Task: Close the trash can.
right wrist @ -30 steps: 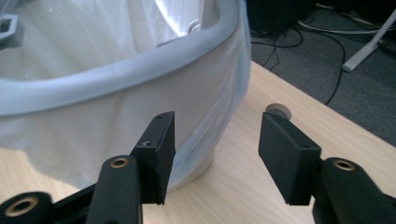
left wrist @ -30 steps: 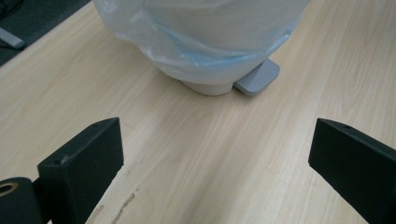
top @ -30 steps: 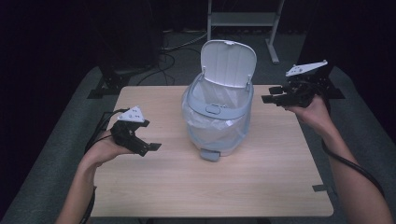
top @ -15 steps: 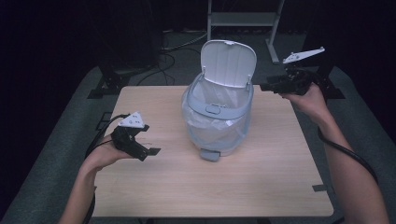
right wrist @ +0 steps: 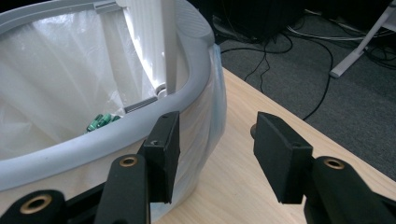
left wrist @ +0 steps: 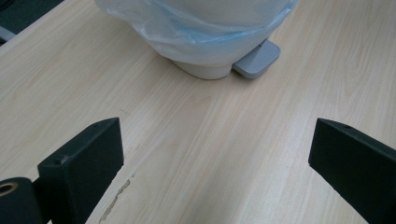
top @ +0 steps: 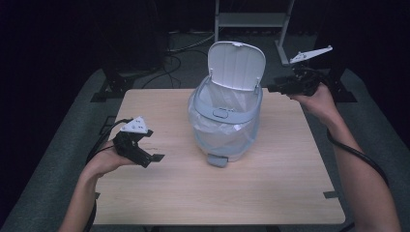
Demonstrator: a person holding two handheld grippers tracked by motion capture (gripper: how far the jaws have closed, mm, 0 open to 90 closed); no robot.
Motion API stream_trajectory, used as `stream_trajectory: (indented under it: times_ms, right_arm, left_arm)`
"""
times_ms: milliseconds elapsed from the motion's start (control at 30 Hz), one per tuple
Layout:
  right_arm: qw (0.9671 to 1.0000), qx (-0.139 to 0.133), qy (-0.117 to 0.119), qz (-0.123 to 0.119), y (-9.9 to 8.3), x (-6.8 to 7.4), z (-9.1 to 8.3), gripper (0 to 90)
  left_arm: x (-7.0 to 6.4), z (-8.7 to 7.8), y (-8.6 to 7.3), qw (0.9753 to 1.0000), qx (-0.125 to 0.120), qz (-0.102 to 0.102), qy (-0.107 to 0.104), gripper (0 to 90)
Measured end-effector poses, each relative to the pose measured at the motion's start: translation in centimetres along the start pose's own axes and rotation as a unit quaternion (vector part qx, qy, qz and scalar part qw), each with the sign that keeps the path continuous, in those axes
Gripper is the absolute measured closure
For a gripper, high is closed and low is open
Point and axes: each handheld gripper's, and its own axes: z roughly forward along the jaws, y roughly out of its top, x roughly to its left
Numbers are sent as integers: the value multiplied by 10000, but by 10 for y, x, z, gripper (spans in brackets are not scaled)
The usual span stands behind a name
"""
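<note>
Pale grey pedal bin, lid upright, plastic liner inside — stands mid-table. Right gripper hovers just beside the bin's rear rim, jaws apart, empty; small green items lie in the liner. Left gripper sits well left of the bin — jaws wide apart, aimed toward the foot pedal.

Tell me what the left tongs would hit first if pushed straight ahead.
Probably the grey plastic foot pedal at the base of the white bag-lined pedal bin; bare wooden table lies between, and the open left tongs hold nothing.
</note>
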Motion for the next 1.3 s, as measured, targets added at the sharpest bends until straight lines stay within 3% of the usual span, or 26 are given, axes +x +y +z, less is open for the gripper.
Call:
stream_trajectory:
  times_ms: [233,733,1133,1300]
  right_arm:
    - [10000,-8,-60,49,9,-6,3,580]
    - [9996,-74,-48,261,30,-24,12,844]
    - [9997,-85,-17,213,43,-23,22,898]
    - [9997,-181,97,156,49,-18,22,897]
  left_arm:
    - [0,-2,-2,10000,-7,-31,-1,22]
    - [1,-7,-11,9999,35,-121,38,22]
    - [4,-9,-19,9997,65,-222,89,22]
    - [4,-9,-21,9996,75,-248,80,22]
